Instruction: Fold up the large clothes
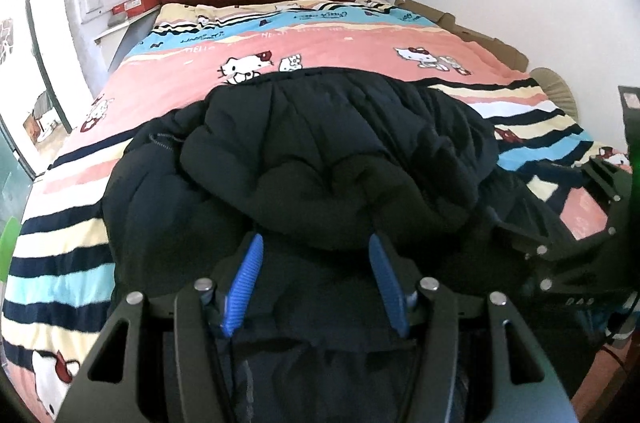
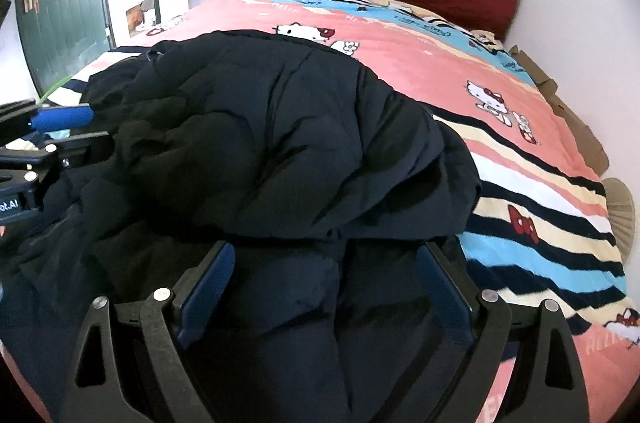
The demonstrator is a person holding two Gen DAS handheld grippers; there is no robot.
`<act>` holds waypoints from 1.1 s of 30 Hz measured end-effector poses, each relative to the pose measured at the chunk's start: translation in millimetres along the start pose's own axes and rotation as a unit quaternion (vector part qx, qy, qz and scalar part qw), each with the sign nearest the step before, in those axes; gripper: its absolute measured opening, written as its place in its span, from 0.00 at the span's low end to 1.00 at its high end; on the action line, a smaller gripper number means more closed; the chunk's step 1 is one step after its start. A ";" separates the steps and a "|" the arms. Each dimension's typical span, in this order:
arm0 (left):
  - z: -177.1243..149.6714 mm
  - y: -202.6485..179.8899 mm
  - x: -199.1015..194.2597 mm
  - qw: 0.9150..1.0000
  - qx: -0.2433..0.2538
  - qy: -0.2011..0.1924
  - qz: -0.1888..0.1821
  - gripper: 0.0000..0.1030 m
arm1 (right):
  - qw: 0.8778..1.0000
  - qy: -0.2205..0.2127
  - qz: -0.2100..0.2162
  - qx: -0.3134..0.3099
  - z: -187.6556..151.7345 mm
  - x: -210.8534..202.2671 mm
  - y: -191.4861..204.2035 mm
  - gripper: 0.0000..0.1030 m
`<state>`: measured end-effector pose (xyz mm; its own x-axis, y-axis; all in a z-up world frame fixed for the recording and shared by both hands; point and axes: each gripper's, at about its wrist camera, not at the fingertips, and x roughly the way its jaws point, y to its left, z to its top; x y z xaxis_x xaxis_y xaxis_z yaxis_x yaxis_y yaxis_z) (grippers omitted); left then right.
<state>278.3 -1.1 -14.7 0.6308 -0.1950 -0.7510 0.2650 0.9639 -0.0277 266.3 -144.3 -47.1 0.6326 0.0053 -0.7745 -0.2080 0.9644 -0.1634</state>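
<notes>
Jacket [image 1: 328, 151] is a dark padded one, lying bunched on the bed [image 1: 280, 47], upper half already flopped over the lower. Judging by the puffy quilting: bulky, soft, springy, shell probably slick, so it'll likely slide and re-puff after each fold. Best grip looks like a hem or seam edge, pinching a thick layer, not the smooth shell face.

Left tongs [image 1: 316, 281]: spread wide, blue pads straddling the near fabric just under the folded bulge, not pinching anything I can see. Right tongs [image 2: 330, 287]: also spread wide, fabric running between the fingers, no clamp visible. Both sit at the jacket's near edge, side by side, left one visible at the right view's left border.
</notes>
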 end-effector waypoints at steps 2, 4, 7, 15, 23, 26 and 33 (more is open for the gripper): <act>-5.1 0.0 -4.6 1.000 -0.002 0.002 0.000 0.52 | 1.000 -0.002 0.000 0.001 -3.2 -8.0 0.0 0.89; -10.8 0.8 -11.7 1.000 -0.005 0.003 -0.002 0.52 | 1.000 -0.005 -0.002 0.002 -7.2 -17.2 1.8 0.89; -20.2 1.1 -23.9 1.000 -0.010 0.002 -0.002 0.52 | 1.000 -0.004 -0.006 -0.002 -14.0 -28.2 3.6 0.89; -43.6 5.0 -53.2 1.000 -0.016 0.005 0.001 0.52 | 0.998 0.032 -0.049 -0.036 -46.0 -51.3 19.2 0.89; -55.8 14.8 -72.2 1.000 -0.030 0.003 0.003 0.52 | 0.996 0.077 0.041 -0.025 -70.9 -74.6 42.4 0.89; -58.6 21.6 -76.4 0.999 -0.037 0.004 0.008 0.52 | 0.991 0.092 0.096 0.003 -73.1 -80.1 51.6 0.89; -68.7 43.3 -80.3 0.998 -0.065 0.009 0.025 0.52 | 0.980 0.119 0.158 0.007 -80.0 -90.7 85.0 0.89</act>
<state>189.0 68.8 -0.9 0.6278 -0.1441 -0.7649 0.1358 0.9879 -0.0747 131.6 -84.0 -39.7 0.3463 0.2445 -0.9057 -0.3553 0.9277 0.1146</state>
